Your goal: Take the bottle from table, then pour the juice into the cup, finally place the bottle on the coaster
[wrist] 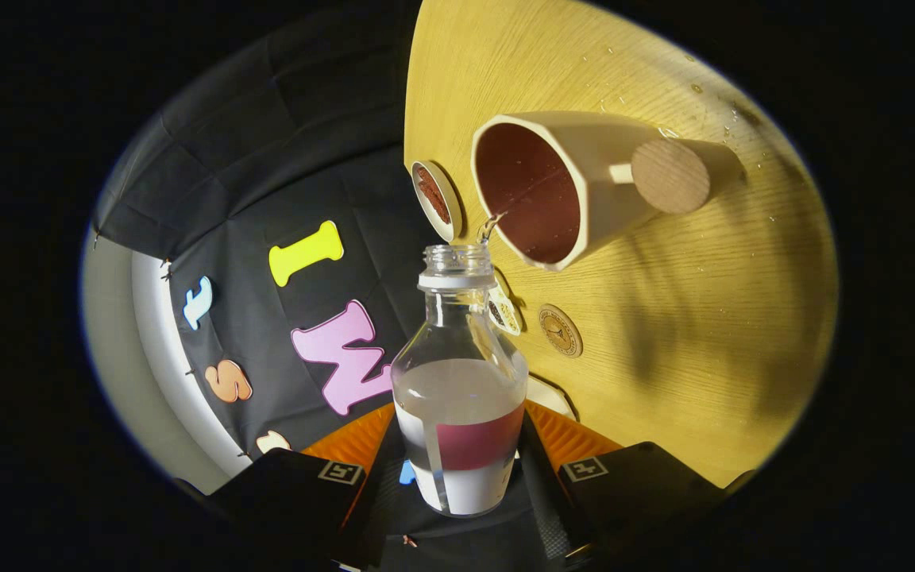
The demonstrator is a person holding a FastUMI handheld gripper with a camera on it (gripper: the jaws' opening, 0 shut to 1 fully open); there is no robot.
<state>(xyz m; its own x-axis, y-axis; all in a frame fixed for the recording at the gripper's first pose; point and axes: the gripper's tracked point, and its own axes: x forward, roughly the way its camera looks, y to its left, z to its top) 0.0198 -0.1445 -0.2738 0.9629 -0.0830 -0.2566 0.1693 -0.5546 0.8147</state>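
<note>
Gripper view: the claw (461, 477) pinches the bottle (461, 397) between both fingers, tilted so its mouth is at the cup (577, 187) rim, liquid trickling in; a coaster (559, 330) lies on the desk (704, 334) near the cup.

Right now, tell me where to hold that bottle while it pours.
Stay on the bottle's wide lower body, where the gripper clamps it from both sides. The neck is narrow, and its open mouth is at the cup's rim, pouring.
</note>
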